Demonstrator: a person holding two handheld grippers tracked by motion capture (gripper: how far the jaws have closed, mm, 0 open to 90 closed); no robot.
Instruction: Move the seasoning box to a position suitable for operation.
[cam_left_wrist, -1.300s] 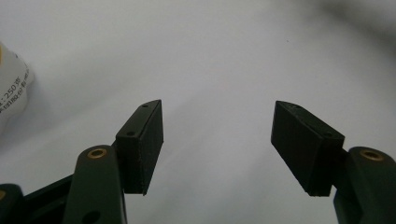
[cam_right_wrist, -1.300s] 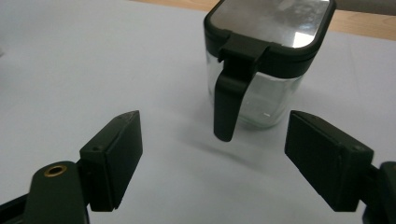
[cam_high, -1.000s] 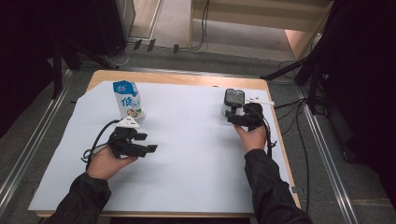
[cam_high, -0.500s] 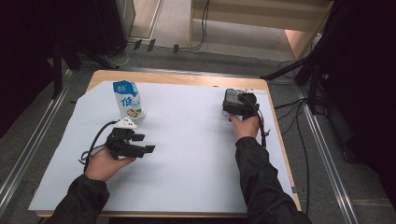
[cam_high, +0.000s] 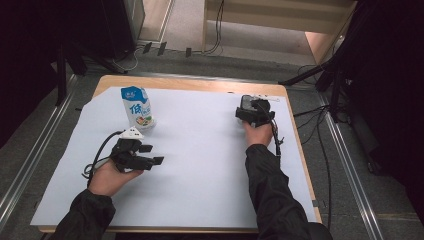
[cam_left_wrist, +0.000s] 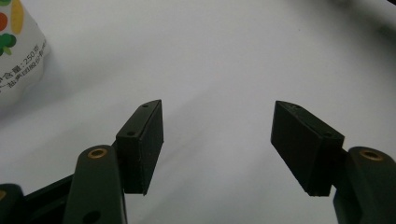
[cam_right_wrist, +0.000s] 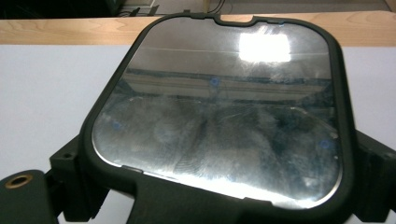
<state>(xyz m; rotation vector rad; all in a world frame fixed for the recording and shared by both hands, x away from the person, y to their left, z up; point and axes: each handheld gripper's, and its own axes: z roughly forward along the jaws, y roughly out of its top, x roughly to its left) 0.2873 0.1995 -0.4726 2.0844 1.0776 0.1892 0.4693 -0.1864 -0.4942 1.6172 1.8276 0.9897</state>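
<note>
White paper covers the wooden worktop (cam_high: 192, 84). Nearest, at eight o'clock, the left gripper (cam_high: 152, 154) lies with jaws apart and empty. Just beyond, at ten o'clock, a milk carton (cam_high: 136, 107) stands upright. Farthest, at two o'clock, the right gripper (cam_high: 248, 111) is clamped on a dark glass-faced device (cam_right_wrist: 219, 102).

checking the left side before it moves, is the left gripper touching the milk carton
Apart. In the left gripper view the open left gripper has only white paper between its jaws, and the milk carton stands off to their side.
</note>
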